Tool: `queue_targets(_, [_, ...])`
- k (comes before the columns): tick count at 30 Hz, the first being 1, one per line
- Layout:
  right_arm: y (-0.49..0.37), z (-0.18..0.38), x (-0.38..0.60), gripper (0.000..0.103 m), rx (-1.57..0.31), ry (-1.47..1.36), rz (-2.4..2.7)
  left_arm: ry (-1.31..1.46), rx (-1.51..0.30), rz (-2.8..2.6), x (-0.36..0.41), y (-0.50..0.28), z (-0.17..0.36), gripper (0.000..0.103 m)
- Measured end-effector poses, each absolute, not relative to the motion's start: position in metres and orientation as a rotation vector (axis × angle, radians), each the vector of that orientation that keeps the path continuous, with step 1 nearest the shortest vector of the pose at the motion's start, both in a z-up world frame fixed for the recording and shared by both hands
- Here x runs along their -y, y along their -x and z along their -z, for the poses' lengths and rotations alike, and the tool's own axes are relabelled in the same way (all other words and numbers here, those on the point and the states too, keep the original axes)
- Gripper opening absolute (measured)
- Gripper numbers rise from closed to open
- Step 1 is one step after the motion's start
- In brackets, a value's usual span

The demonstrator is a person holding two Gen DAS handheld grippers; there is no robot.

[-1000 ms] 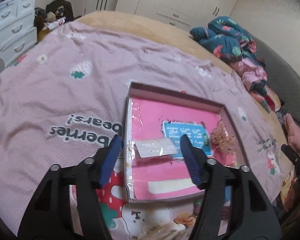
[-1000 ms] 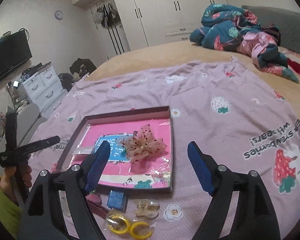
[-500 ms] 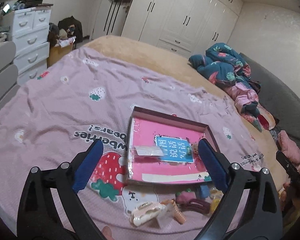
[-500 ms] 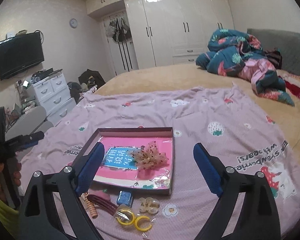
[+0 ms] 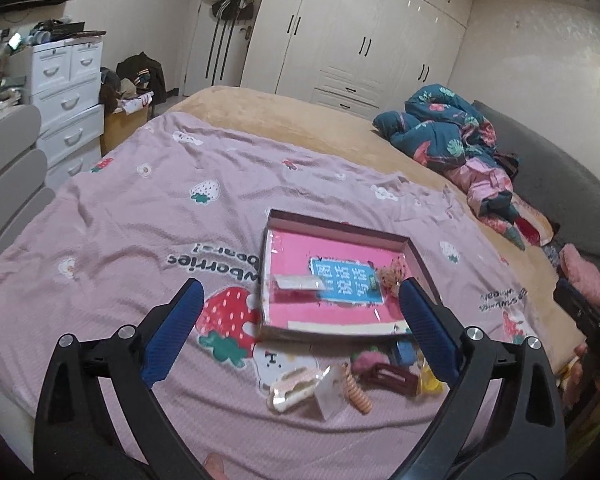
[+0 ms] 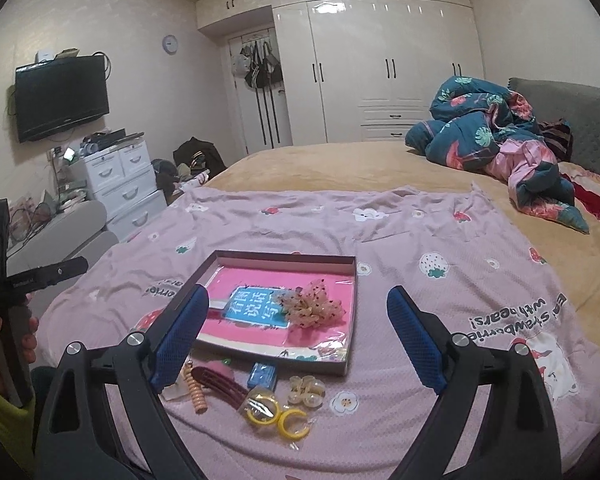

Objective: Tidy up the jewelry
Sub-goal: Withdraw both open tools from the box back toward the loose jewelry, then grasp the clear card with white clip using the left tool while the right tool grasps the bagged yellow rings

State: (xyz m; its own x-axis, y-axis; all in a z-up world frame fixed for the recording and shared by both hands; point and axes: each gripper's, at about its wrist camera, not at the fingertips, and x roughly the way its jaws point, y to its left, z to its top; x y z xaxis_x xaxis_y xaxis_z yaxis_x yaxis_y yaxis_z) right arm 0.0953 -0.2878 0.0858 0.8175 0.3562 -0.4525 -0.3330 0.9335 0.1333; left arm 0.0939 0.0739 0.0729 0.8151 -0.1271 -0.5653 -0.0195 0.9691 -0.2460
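Both tools are up off the bed: the left gripper (image 5: 298,322) with jaws spread wide and empty, the right gripper (image 6: 298,328) equally spread, holding nothing. On the pink strawberry blanket (image 6: 440,240) lies the shallow box (image 6: 350,280), a frilly beaded scrunchie (image 6: 310,310) resting inside on its pink liner. Just in front of the box lie a dark red hair clip (image 6: 216,382), yellow hoop earrings (image 6: 274,414), and a spiral hair tie (image 6: 196,394).

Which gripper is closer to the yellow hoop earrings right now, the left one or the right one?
Right, as far as I can judge. The right gripper hangs open just above the yellow hoop earrings; the left gripper, also open, has them half hidden behind its right finger.
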Motion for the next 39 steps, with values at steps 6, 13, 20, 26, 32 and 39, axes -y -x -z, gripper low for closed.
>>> queue_targets(6, [-0.083, -0.077, 0.285, 0.095, -0.512, -0.032, -0.375, 0.228, -0.644, 0.058, -0.068, -0.081, -0.063, 0.091])
queue_targets(13, [-0.073, -0.060, 0.280, 0.095, -0.557, -0.004, -0.382, 0.211, -0.669, 0.062, -0.062, -0.070, -0.053, 0.091])
queue_targets(20, [-0.065, -0.053, 0.274, 0.095, -0.573, 0.032, -0.398, 0.185, -0.700, 0.078, -0.050, -0.065, -0.041, 0.091])
queue_targets(26, [-0.057, -0.044, 0.270, 0.095, -0.588, 0.054, -0.419, 0.163, -0.719, 0.089, -0.041, -0.060, -0.034, 0.091])
queue_targets(32, [-0.053, -0.033, 0.262, 0.096, -0.621, 0.088, -0.442, 0.150, -0.741, 0.118, -0.032, -0.055, -0.026, 0.091])
queue_targets(39, [-0.050, -0.020, 0.258, 0.096, -0.658, 0.115, -0.457, 0.140, -0.781, 0.140, -0.025, -0.052, -0.014, 0.091])
